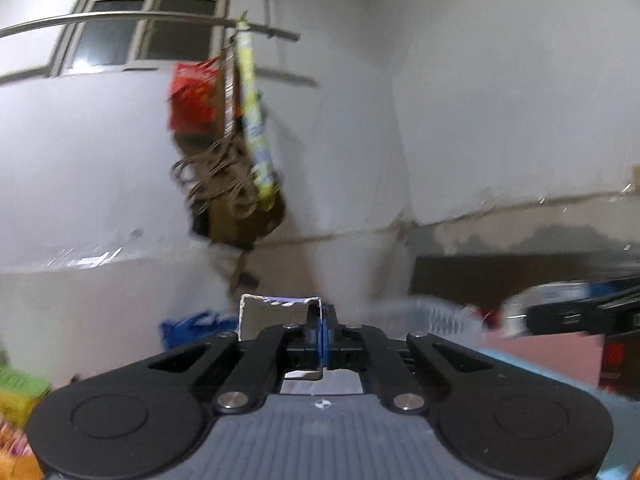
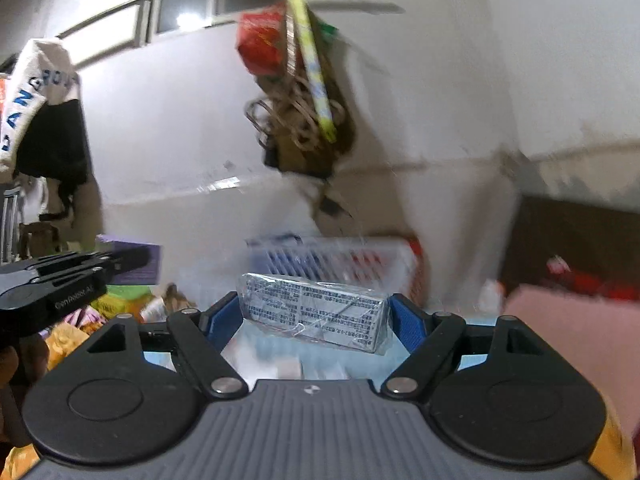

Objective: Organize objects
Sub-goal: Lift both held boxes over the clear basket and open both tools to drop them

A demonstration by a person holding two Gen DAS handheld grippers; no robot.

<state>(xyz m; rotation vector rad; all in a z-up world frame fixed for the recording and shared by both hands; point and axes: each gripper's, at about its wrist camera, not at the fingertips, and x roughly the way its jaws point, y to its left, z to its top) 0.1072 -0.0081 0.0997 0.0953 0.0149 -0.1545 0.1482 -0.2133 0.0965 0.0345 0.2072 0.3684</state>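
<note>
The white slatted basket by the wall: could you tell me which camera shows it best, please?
The right wrist view: the white slatted basket sits centred behind the grey printed box, blurred but with its front wall visible. The left wrist view shows only a smeared part at right.

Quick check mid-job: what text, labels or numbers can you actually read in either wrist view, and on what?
"ANG" and "ROU", fragments in blue letters, partly folded away: white cloth hanging at left.
Small embossed lettering on the left gripper: too blurred to read.
Dense print on the wrapped box in the right gripper: too small to read.
Red bag: print blurred.
Open carton in the left gripper: print blurred.
</note>
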